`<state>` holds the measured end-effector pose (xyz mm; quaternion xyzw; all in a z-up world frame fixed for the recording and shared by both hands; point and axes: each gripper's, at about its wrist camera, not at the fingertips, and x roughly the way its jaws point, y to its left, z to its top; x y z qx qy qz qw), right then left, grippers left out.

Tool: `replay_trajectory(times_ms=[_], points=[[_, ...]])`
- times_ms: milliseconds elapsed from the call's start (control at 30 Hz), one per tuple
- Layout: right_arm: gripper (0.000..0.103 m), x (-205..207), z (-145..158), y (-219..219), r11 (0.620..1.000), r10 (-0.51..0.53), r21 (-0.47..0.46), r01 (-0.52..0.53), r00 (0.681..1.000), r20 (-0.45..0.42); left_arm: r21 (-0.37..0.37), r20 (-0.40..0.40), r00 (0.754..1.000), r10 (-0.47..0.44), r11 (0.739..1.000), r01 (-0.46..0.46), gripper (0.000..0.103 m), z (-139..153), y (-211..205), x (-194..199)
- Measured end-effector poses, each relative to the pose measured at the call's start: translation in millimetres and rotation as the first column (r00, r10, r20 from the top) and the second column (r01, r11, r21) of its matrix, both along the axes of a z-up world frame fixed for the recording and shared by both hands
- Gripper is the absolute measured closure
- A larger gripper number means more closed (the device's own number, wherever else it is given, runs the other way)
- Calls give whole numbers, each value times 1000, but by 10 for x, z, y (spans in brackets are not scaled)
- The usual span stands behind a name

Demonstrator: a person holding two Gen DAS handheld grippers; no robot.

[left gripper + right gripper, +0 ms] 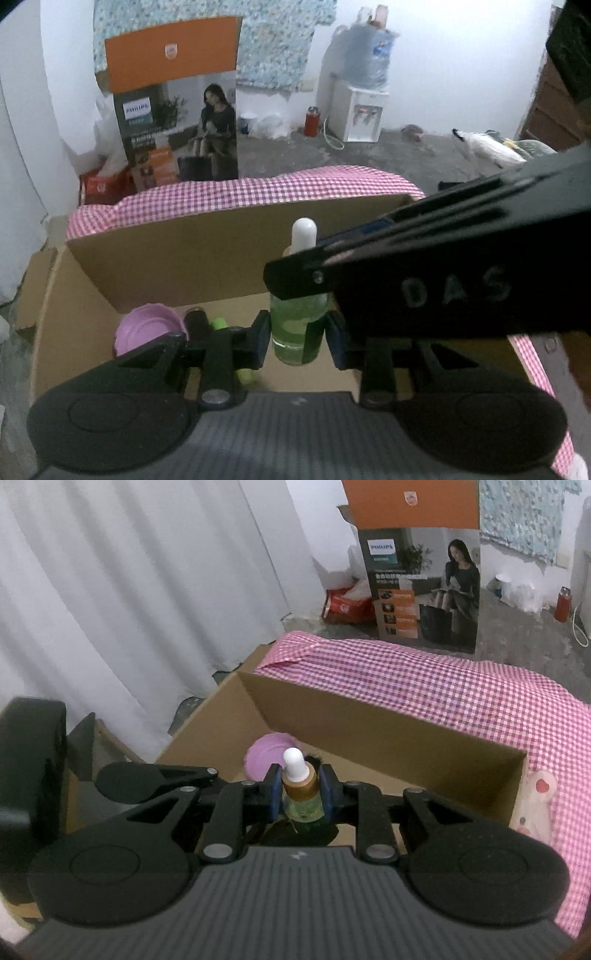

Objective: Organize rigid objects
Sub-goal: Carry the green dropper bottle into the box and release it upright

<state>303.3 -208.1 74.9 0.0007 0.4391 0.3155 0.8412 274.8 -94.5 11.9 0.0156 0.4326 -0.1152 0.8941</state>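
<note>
Cardboard box (388, 734) holds purple lid (267, 755); dropper bottle (301, 790) above.

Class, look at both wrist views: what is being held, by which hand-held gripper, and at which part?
The right hand-held gripper holds the green dropper bottle by its gold collar, above the cardboard box. The left hand-held gripper brackets the bottle's body; contact cannot be told.

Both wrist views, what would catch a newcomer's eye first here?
First, the small green glass dropper bottle with a white bulb, upright between the right gripper pads above the open brown cardboard box. The left gripper flanks its lower body, gap visible. Next, the round lilac lid inside the box and the pink checked cloth behind.
</note>
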Motion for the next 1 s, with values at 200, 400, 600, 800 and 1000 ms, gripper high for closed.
replay_trajectory(times_ms=[200, 400, 600, 800, 1000], points=[[83, 325, -282, -17, 1000, -18, -24, 18, 999, -27, 3, -60, 998, 35, 999, -35, 69, -153, -39, 269], [83, 513, -489, 63, 998, -12, -58, 9, 999, -48, 1, -101, 993, 57, 998, -57, 55, -187, 2, 397], [81, 540, -622, 103, 997, -12, -79, 7, 998, -64, 17, -92, 995, 46, 999, -45, 46, -174, -31, 357], [64, 521, -481, 45, 996, -60, -72, 57, 997, -48, 14, -50, 998, 34, 999, -33, 34, -44, -19, 209], [54, 211, -64, -137, 994, -105, 9, 104, 994, 23, -51, 34, 999, 13, 999, -11, 28, 259, 109, -164]])
